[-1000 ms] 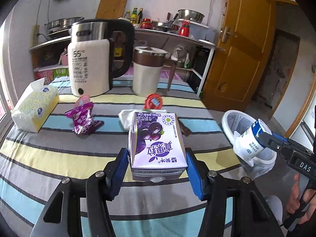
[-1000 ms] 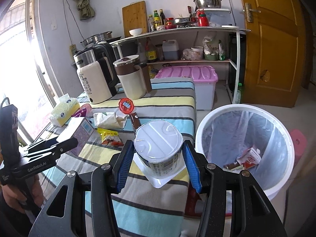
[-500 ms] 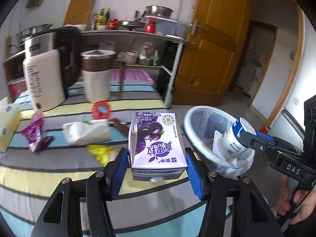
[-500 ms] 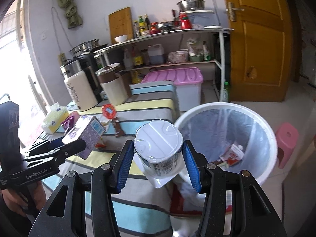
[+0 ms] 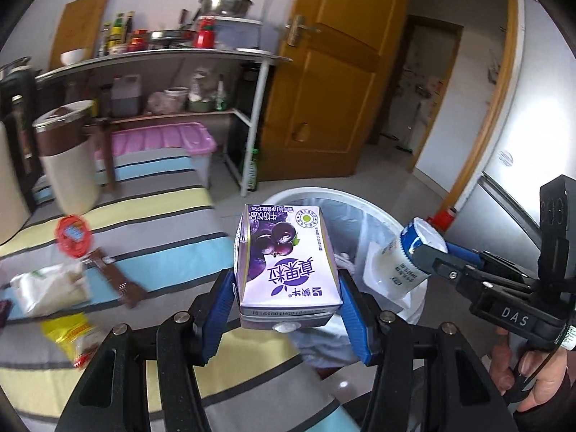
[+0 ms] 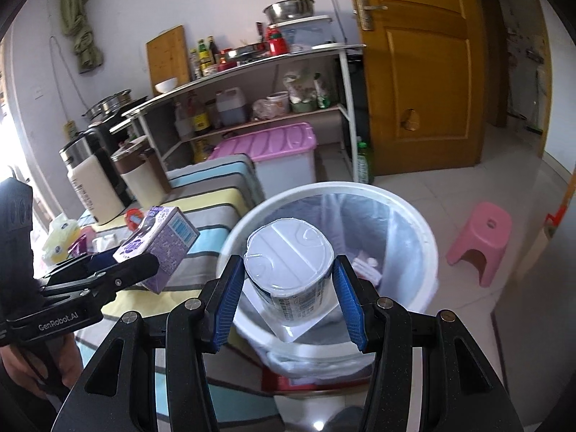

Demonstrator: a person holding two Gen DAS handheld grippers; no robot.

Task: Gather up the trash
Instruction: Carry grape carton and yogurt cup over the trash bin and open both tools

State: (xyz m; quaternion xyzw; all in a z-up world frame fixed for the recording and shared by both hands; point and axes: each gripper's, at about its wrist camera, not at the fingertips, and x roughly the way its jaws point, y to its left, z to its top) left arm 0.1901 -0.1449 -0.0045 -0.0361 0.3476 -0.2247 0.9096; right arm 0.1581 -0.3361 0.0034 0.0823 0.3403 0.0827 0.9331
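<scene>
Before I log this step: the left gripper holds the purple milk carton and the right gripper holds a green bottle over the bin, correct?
Not quite. The right gripper holds a white yogurt cup, not a green bottle, over the white bin, as the right wrist view shows. The left gripper does hold the purple milk carton.

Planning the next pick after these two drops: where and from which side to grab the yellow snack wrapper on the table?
The yellow snack wrapper lies flat and crumpled on the striped tablecloth. Probably best come from above, pinching across its narrow width at a raised crinkle; its edges look too flat for a side approach.
</scene>
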